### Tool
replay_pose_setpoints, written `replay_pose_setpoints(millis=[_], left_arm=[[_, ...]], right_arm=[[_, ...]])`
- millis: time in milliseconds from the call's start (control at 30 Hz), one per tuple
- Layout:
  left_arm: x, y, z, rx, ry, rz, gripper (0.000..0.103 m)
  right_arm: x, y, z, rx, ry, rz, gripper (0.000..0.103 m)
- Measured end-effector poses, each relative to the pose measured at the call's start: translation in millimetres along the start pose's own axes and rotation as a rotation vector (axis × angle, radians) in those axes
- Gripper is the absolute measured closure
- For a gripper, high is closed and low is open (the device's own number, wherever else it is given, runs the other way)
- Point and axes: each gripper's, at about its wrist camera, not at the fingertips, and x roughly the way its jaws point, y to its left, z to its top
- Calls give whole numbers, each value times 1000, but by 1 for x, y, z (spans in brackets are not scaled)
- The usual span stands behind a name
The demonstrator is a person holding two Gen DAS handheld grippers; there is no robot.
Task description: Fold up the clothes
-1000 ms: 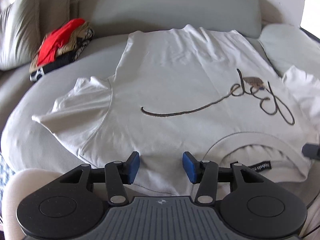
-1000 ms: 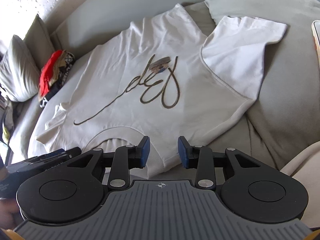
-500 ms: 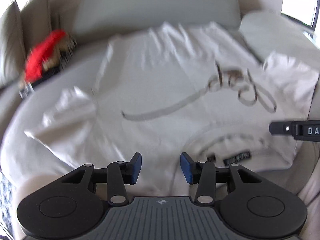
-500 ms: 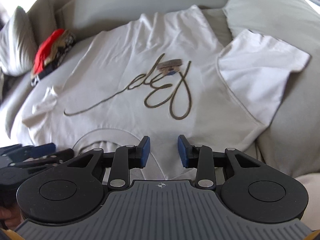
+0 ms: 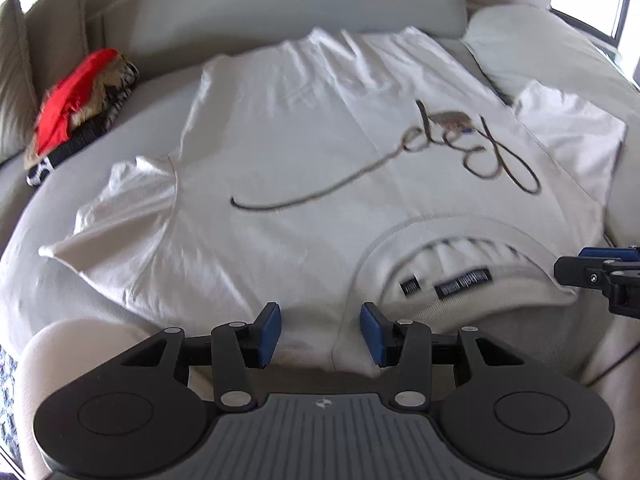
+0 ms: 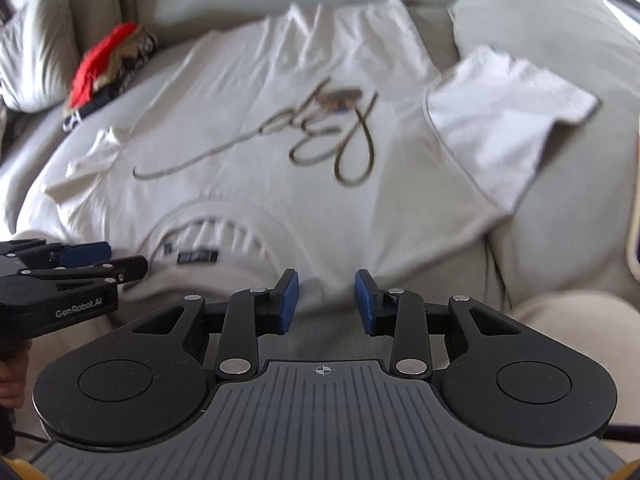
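Note:
A white T-shirt (image 5: 300,140) (image 6: 280,200) with a dark script print lies spread flat on the grey sofa, its collar (image 5: 400,236) nearest me. My left gripper (image 5: 320,332) hovers over the near shoulder edge just left of the collar. Its blue pads stand apart and nothing is pinched. My right gripper (image 6: 326,300) is open over the near edge right of the collar, also holding nothing. Each gripper shows in the other's view: the right gripper (image 5: 600,272) at the right edge, the left gripper (image 6: 92,260) at the left edge.
A pile of red and dark clothes (image 5: 76,108) (image 6: 108,64) sits at the sofa's back left. Grey cushions (image 5: 540,48) flank the shirt's right sleeve (image 6: 500,120), and a pillow (image 6: 36,52) stands far left. A person's beige-clad leg (image 5: 80,344) is near the front.
Both views have swung and rolled slightly over the shirt. The right gripper has come into the left view's right edge, and the left gripper shows larger in the right view. Jaws look unchanged.

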Motion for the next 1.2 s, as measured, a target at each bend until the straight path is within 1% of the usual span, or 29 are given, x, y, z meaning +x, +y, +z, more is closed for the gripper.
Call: replay_pose_setpoints(millis=[33,100,167,200,233,300,333,367,400,433,500,533,600,633,667,733,800,833,867,900,967,1000,1100,1200], left_arm=[[-4,3,0,-1,31,-45,60],[-14,9,1,0,79,-124,61],[-34,18,7,6,20,-119,61],[-44,25,12,-6,-12,-112,61],[-54,33,20,-30,-48,-110,61],[-75,52,38,-86,-125,-111,59],[-84,60,48,-110,-165,-110,57],[-92,68,59,-127,-202,-105,53],[-98,77,70,-146,-237,-100,47],[-101,86,80,-167,-268,-97,45],[-100,104,102,-208,-308,-100,44],[-95,114,113,-228,-318,-105,44],[-78,133,138,-269,-326,-112,44],[-64,144,152,-286,-312,-113,44],[-49,154,165,-304,-293,-112,44],[-15,175,189,-343,-232,-105,44],[24,193,211,-377,-178,-81,48],[45,200,220,-390,-161,-58,48],[65,205,229,-390,-153,-34,50],[82,210,235,-390,-154,-16,50],[116,218,249,-394,-170,-2,50],[131,224,255,-407,-183,-7,50],[174,247,276,-471,-200,-33,50],[211,267,292,-517,-177,-73,50]], right_arm=[[-6,-1,1,10,10,9,64],[-26,1,11,8,-45,12,63],[-48,3,24,11,-114,12,54],[-59,3,34,17,-151,20,52],[-71,4,44,22,-187,30,48],[-86,1,67,26,-254,27,36],[-93,0,79,27,-287,25,27],[-100,-1,90,28,-320,23,23],[-108,-3,102,29,-352,20,23],[-115,-4,113,31,-385,18,23],[-112,-11,137,46,-408,-5,23],[-107,-17,150,59,-412,-2,23],[-91,-30,177,112,-396,16,23],[-80,-38,190,140,-382,33,23],[-66,-46,204,165,-367,45,24],[-35,-57,231,188,-338,40,24],[-1,-69,257,203,-313,34,25],[18,-74,270,207,-303,32,28],[38,-83,283,227,-291,26,35],[59,-92,296,249,-279,21,39],[99,-114,320,298,-269,22,51],[117,-126,331,324,-279,32,54],[165,-155,360,376,-292,69,54],[205,-168,382,411,-269,127,54]])
